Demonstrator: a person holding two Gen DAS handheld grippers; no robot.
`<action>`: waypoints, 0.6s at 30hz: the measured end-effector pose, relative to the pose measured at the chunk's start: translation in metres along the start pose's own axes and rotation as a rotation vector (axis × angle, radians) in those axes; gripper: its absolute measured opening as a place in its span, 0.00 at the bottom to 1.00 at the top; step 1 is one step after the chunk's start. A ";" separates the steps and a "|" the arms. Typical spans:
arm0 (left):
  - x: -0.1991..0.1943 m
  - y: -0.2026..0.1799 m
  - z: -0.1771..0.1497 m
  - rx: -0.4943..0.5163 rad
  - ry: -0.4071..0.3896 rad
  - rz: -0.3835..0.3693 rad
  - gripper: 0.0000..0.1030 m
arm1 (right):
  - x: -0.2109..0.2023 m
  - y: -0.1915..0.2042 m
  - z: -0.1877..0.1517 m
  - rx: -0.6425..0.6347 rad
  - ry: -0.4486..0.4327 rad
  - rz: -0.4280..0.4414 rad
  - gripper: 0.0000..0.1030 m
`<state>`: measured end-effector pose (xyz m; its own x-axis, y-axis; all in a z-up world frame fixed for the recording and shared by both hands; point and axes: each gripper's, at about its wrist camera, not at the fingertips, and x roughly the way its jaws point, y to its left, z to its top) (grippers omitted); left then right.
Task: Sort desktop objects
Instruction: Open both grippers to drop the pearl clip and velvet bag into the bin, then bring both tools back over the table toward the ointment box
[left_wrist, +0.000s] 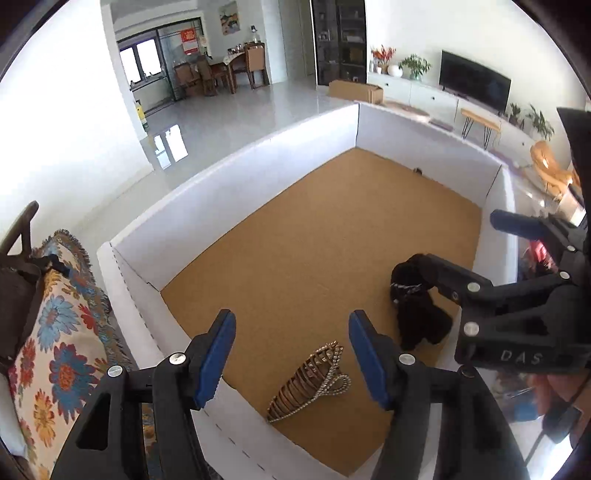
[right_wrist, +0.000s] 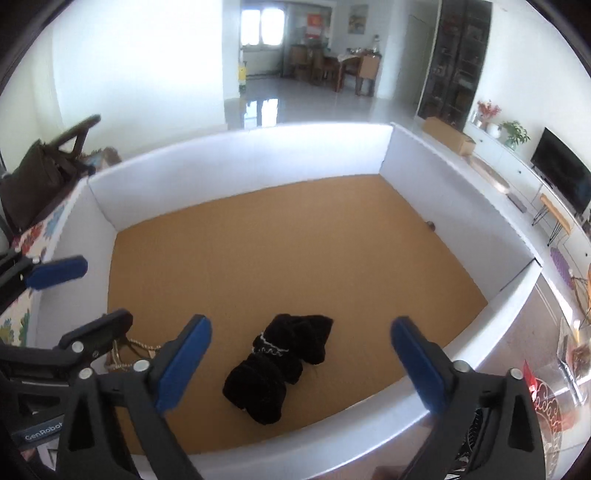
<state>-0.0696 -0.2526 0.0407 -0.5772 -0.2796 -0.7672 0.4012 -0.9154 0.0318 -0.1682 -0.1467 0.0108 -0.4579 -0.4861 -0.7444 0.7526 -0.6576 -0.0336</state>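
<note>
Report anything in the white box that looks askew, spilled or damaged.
Nothing looks spilled or broken. The black velvet pouch lies slumped and crumpled on the cork floor, and the gold hair clip lies on its side, diagonal to the box wall. Neither is being gripped.

You've got one white-walled box (right_wrist: 240, 162). Inside it: one black velvet bundle (right_wrist: 277, 369), one gold woven hair clip (left_wrist: 306, 380). Two grippers over it: left (left_wrist: 291, 354), right (right_wrist: 301, 365).

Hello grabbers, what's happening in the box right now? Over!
Left gripper open, empty. Right gripper open, empty. Black cloth bundle and gold hair clip lying in box. Nothing blocking.
</note>
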 end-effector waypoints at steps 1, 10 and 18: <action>-0.018 0.001 -0.003 -0.026 -0.045 -0.030 0.73 | -0.015 -0.011 0.000 0.055 -0.050 -0.002 1.00; -0.132 -0.078 -0.060 0.107 -0.223 -0.381 1.00 | -0.172 -0.064 -0.114 0.149 -0.233 -0.203 1.00; -0.129 -0.195 -0.147 0.461 -0.099 -0.476 1.00 | -0.225 -0.131 -0.332 0.387 0.038 -0.375 1.00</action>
<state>0.0314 0.0041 0.0398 -0.6876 0.1799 -0.7034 -0.2452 -0.9694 -0.0083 -0.0071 0.2401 -0.0390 -0.6385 -0.1609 -0.7526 0.3087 -0.9493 -0.0590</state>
